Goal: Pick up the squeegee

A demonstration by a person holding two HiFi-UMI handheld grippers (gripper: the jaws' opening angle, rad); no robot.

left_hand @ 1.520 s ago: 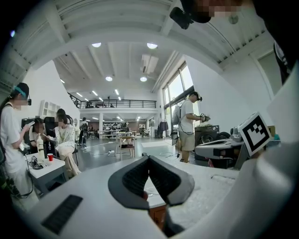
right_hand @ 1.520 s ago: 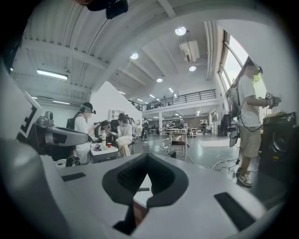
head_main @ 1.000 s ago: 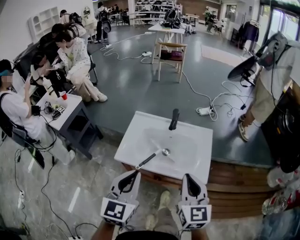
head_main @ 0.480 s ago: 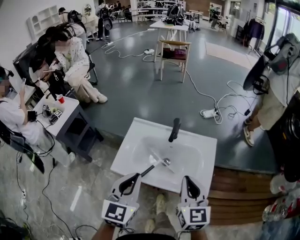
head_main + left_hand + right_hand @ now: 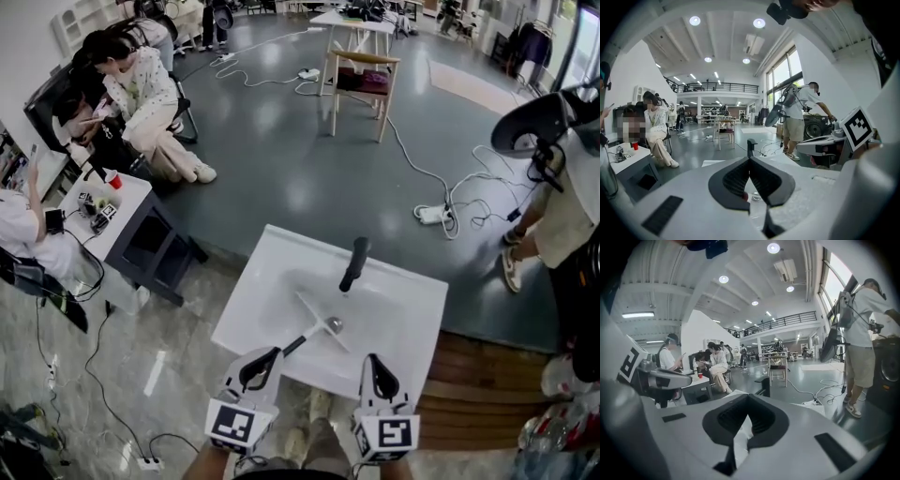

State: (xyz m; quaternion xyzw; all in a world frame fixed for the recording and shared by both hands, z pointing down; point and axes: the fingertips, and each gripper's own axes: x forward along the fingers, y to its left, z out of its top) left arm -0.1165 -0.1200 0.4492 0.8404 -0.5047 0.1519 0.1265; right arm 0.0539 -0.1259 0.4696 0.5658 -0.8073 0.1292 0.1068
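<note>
The squeegee (image 5: 311,328) lies in the sink (image 5: 267,255), handle toward the near edge, so the shut, empty left gripper (image 5: 264,362) should open wide first, and the right gripper (image 5: 375,371) is shut and empty too.

bright, even light from round ceiling lamps (image 5: 773,248) and tall windows (image 5: 785,77); soft glare on the far floor (image 5: 281,178); fisheye edges bend and darken in the gripper views.

One squeegee (image 5: 298,341), one faucet (image 5: 354,262), one sink (image 5: 251,311) and one wooden chair (image 5: 362,66) are counted. Two grippers are seen: left gripper (image 5: 272,352) and right gripper (image 5: 372,359).
</note>
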